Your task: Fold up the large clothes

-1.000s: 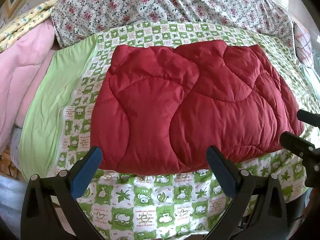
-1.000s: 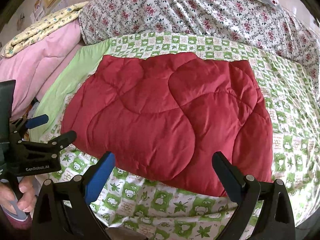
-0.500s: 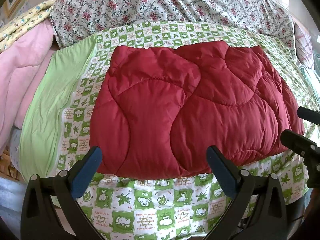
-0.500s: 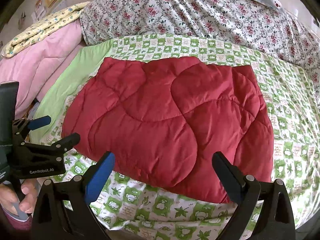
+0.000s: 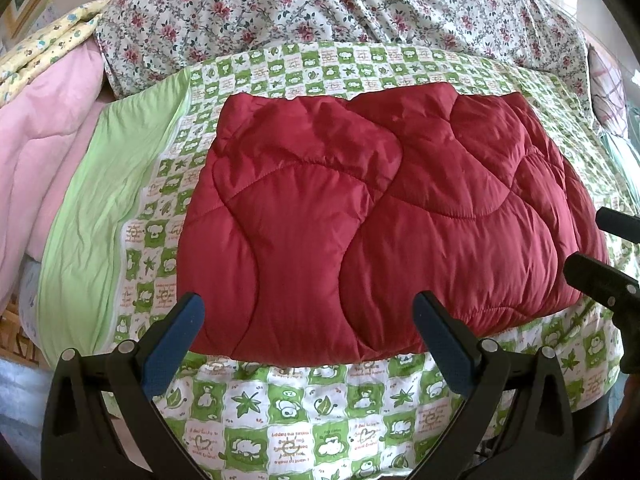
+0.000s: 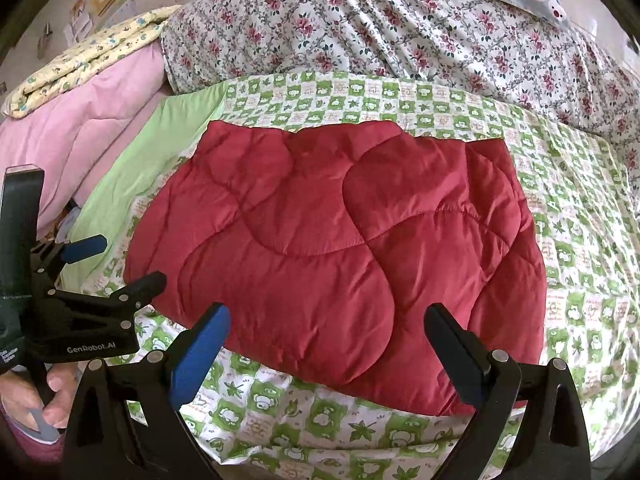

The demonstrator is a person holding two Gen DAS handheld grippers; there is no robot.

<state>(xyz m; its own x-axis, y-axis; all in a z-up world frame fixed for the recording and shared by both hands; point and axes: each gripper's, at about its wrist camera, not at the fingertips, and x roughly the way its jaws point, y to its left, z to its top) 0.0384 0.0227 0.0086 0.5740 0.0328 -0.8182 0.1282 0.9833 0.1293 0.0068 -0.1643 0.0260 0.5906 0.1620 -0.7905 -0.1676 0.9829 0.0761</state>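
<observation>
Red quilted garment (image 5: 376,216): padded and puffy, lying as a broad rectangle on the green-checked bedsheet (image 5: 304,412), its near edge just short of the bed's near side. Neither tong touches it.
Fold state: by my reading it is already doubled over at least once; no sleeves or collar show, and the layers underneath are hidden.
Left gripper (image 5: 308,344): jaws spread wide, nothing between the blue pads, hovering just off the garment's near edge toward its left half.
Right gripper (image 6: 326,356): likewise released and empty, held off the near edge, with the garment's near right corner close beside its right finger.
Hand (image 6: 28,404): seen at the near left of the right wrist view, wrapped around the left tool's handle.
Surroundings: pink bedding (image 6: 76,136) piled at the far left, floral duvet (image 6: 400,28) bunched across the far side, both apart from the garment.
Step in hand: a pause between folds, or a check on the finished bundle; I cannot tell which.
Next move, if another fold is wanted: each tong should come down onto a near corner, close through every layer of the thick padding, then carry that edge over to the far edge.
Risk: slippery, springy filling may slide out of a shallow pinch or push the fold open.
</observation>
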